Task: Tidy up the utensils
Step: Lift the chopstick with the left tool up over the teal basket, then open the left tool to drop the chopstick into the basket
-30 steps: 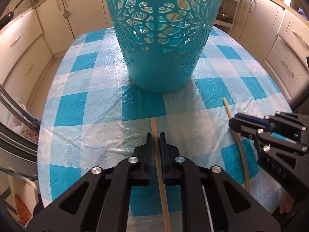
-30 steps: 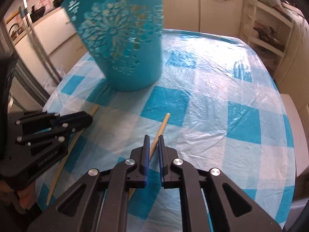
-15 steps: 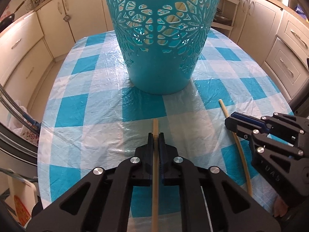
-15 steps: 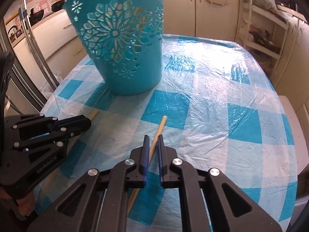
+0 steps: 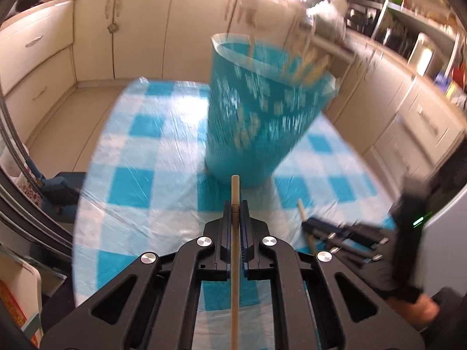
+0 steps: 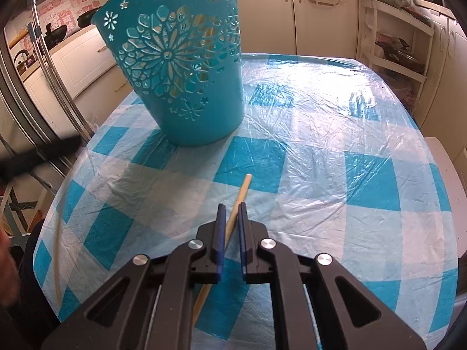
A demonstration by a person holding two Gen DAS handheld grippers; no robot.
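Note:
My left gripper [image 5: 235,207] is shut on a wooden chopstick [image 5: 235,186] and holds it lifted above the table, pointing at the teal cut-out basket [image 5: 256,122], which holds several wooden utensils. A second chopstick [image 6: 242,195] lies on the checked tablecloth. My right gripper [image 6: 232,208] is low over it with its jaws a small gap apart around the stick, not closed on it. The right gripper also shows in the left wrist view [image 5: 335,230], beside that chopstick [image 5: 302,210]. The lifted chopstick appears blurred at the left of the right wrist view [image 6: 57,250].
The round table carries a blue-and-white checked cloth under clear plastic [image 6: 350,134]. Cream kitchen cabinets [image 5: 116,29] surround it. Open shelves [image 6: 394,43] stand at the right. A metal rack [image 6: 43,87] stands at the table's left edge.
My left gripper closed on its chopstick and lifted it up and back from the table. The right gripper stayed over the second chopstick, jaws still slightly apart.

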